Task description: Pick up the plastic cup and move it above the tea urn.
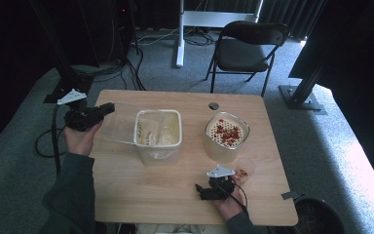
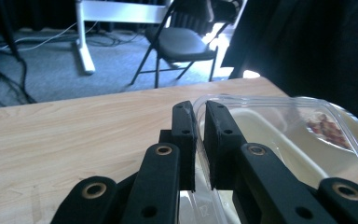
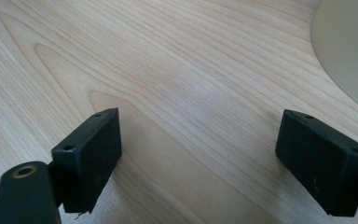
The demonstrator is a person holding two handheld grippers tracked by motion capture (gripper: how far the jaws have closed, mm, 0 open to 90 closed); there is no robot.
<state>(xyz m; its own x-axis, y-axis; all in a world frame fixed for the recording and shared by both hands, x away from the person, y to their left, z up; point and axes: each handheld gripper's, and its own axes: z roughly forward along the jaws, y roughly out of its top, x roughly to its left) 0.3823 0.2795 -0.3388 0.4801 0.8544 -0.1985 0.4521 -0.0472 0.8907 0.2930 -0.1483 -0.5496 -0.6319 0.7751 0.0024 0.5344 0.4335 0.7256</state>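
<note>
A clear plastic lid (image 1: 118, 129) hangs tilted over the table's left side, one edge by the square cream container (image 1: 158, 137). My left gripper (image 1: 108, 108) is shut on the lid's rim. In the left gripper view, the gripper (image 2: 199, 116) pinches the lid (image 2: 279, 109) at its corner, with the cream container (image 2: 265, 135) below it. A round container (image 1: 227, 132) with a perforated insert holds red pieces. My right gripper (image 1: 202, 190) rests near the front edge. In its own view, the right gripper (image 3: 200, 154) stands open over bare wood, with the round container's wall (image 3: 349, 46) at upper right.
A small clear cup (image 1: 244, 172) with a few red pieces sits just right of the right hand. A folding chair (image 1: 246, 48) and a white stand (image 1: 180, 34) are beyond the table's far edge. A dark bin (image 1: 319, 214) stands at the front right corner.
</note>
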